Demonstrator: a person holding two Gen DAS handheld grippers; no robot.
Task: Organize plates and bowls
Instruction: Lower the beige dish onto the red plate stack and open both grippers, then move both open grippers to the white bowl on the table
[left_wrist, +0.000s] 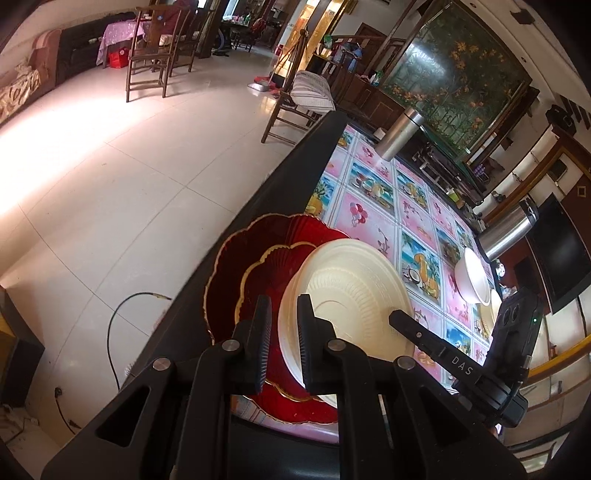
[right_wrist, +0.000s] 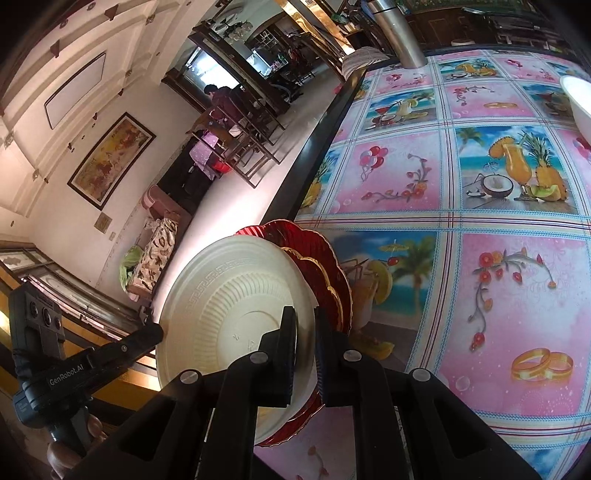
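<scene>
Pinching the near rim of the stack, the left gripper (left_wrist: 282, 339) had its fingers pressed together on the white plate (left_wrist: 347, 295), which lay upside down on two red scalloped plates (left_wrist: 251, 266) at the table (left_wrist: 373, 218) edge; a white bowl (left_wrist: 472, 277) sat at three o'clock. From the right wrist, the right gripper (right_wrist: 304, 350) nipped the same white plate (right_wrist: 229, 295) at its rim on the five o'clock side. It looked light and stiff, the red plates (right_wrist: 325, 258) glassy, heavier, breakable; rims seemed safest.
</scene>
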